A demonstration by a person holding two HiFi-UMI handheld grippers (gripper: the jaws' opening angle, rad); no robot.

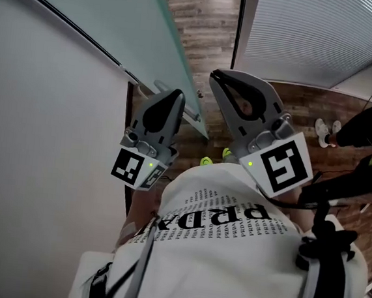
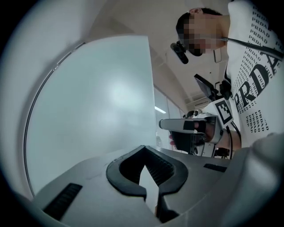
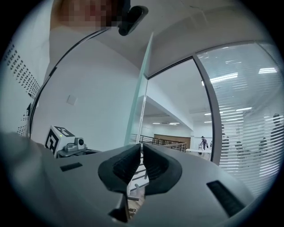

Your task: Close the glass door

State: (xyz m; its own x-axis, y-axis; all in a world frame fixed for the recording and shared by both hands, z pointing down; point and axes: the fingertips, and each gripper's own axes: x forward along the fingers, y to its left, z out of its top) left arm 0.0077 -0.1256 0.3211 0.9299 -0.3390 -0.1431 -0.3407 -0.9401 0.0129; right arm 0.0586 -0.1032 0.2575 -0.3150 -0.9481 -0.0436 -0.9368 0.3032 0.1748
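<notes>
The left gripper (image 2: 143, 148) has its fingers (image 2: 166, 170) closed: the tips meet, only a pale wedge of light shows behind them, and nothing is held. The right gripper (image 3: 142, 146) has its fingers (image 3: 120, 170) drawn all but together with just a thin slit between, and they too hold nothing.

Straight ahead of the left fingers, the frosted pane of the glass door (image 2: 97, 102) fills the left gripper view. Ahead of the right fingers the door shows edge-on (image 3: 142, 88), running up from the slit.

From the head view, the left gripper (image 1: 173, 97) points up at the door (image 1: 120, 14) with its tip just beside the metal handle (image 1: 190, 115); whether it touches cannot be told. The right gripper (image 1: 220, 79) is raised just beside the left one, off the door's free edge.

Past both sets of fingers lies a wooden floor (image 1: 205, 16). Further right stands a glass wall with blinds (image 1: 315, 33). Behind the fingers is the person's white printed shirt (image 1: 229, 247).
</notes>
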